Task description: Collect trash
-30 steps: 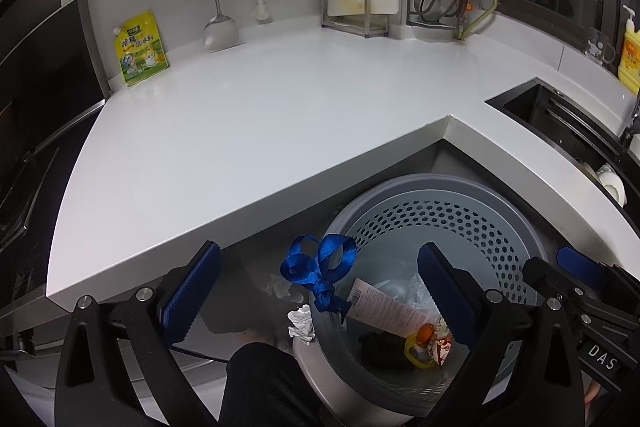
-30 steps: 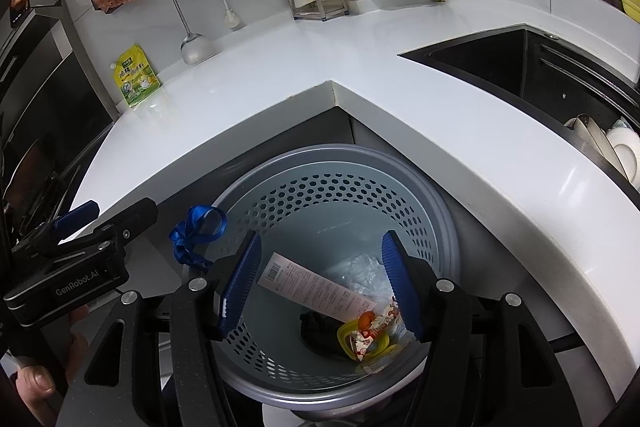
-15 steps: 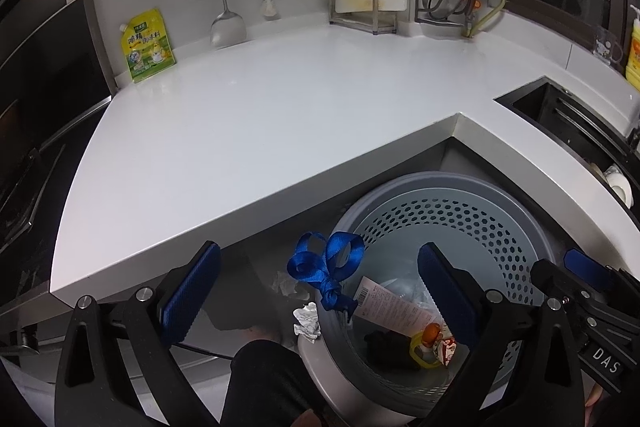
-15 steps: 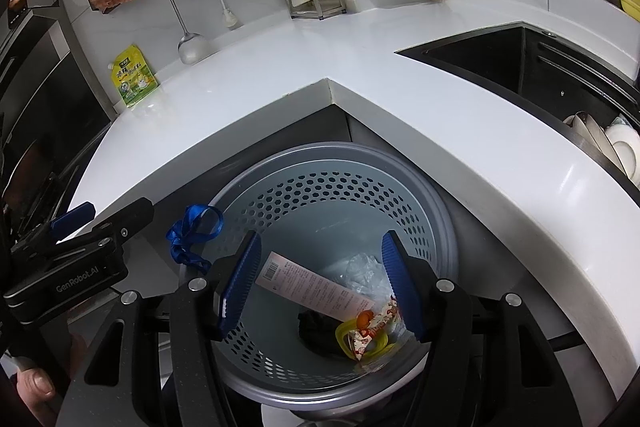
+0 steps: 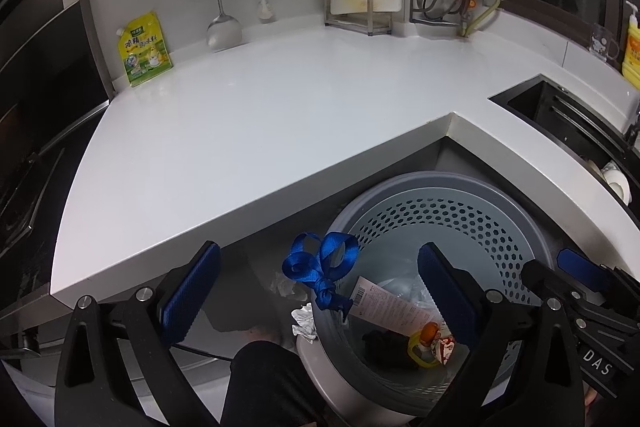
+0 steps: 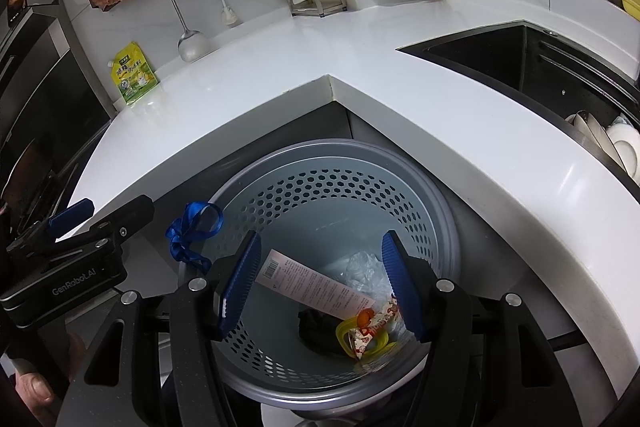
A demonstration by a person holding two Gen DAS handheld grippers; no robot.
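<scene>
White L-shaped countertop runs ahead of both claws. Perforated grey trash basket sits on the floor directly under the right gripper, right of the left gripper. Both claws wide open, holding nothing. Inside basket, between right claw's fingers: long paper label, crumpled clear plastic, yellow ring with snack wrapper. Blue ribbon knotted on basket rim, between left claw's fingers. Crumpled white paper on floor just beside basket.
</scene>
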